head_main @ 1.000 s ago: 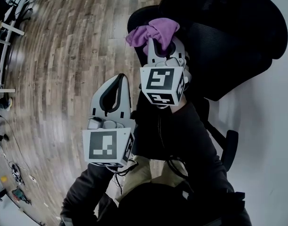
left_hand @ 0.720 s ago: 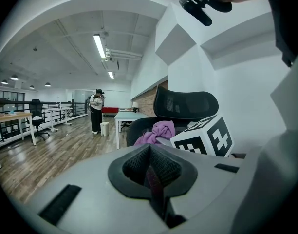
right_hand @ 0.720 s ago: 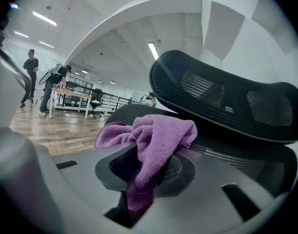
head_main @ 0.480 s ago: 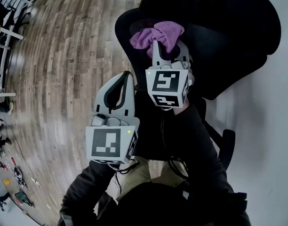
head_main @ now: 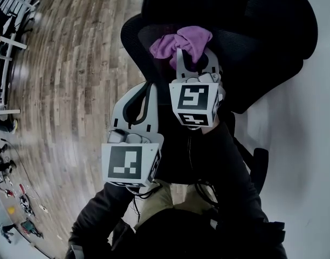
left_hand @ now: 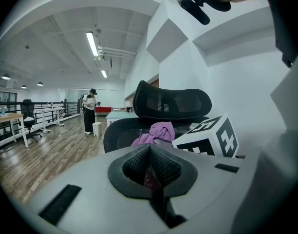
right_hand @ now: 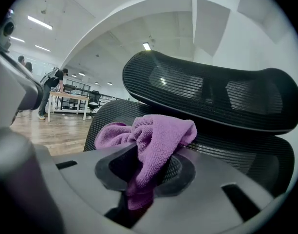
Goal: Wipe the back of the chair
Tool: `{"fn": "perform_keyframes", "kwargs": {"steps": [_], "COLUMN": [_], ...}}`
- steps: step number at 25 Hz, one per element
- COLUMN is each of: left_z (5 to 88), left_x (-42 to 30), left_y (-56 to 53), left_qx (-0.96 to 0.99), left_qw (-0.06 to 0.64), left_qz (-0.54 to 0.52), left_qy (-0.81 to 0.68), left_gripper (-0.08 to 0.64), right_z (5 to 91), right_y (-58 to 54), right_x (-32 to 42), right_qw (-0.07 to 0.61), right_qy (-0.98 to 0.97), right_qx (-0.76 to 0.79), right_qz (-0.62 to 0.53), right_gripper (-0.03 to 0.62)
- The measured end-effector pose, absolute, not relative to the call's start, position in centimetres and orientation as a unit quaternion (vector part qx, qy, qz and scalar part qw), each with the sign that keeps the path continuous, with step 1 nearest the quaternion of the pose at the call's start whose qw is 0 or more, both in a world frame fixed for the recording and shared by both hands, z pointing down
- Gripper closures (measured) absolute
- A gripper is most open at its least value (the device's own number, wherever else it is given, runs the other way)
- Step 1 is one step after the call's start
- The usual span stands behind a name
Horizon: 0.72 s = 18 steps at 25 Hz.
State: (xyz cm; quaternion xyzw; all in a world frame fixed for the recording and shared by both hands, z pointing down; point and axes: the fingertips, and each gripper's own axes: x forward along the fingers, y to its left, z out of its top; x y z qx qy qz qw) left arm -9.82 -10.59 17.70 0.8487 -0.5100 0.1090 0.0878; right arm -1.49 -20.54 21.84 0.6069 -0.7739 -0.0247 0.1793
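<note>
Chair (head_main: 262, 47) back is seen right ahead of both grippers, with the headrest (right_hand: 212, 94) above it. Open wood floor (head_main: 73, 90) lies left of the chair and a white wall (head_main: 310, 144) is close on the right. Right gripper (head_main: 193, 61) is clamped on a purple cloth (head_main: 182, 39), which is bunched at the back's upper mesh. Left gripper (head_main: 138, 99) is held lower and apart from the chair, jaws together with nothing between
</note>
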Motion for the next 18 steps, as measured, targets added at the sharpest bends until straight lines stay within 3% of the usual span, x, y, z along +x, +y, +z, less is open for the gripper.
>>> {"fn": "perform_keyframes", "kwargs": {"steps": [18], "left_z": [18.0], "left_x": [-1.6], "left_y": [-10.4], "left_qx": [0.869], "left_qw": [0.083], "left_qz": [0.117], "left_qy": [-0.474], "left_gripper": [0.551], "right_z": [22.0], "right_y": [-18.9], "right_x": [6.2], "right_qw": [0.18], "right_qy": [-0.761], "right_qx": [0.623], "right_qz": [-0.02], "right_gripper": [0.511]}}
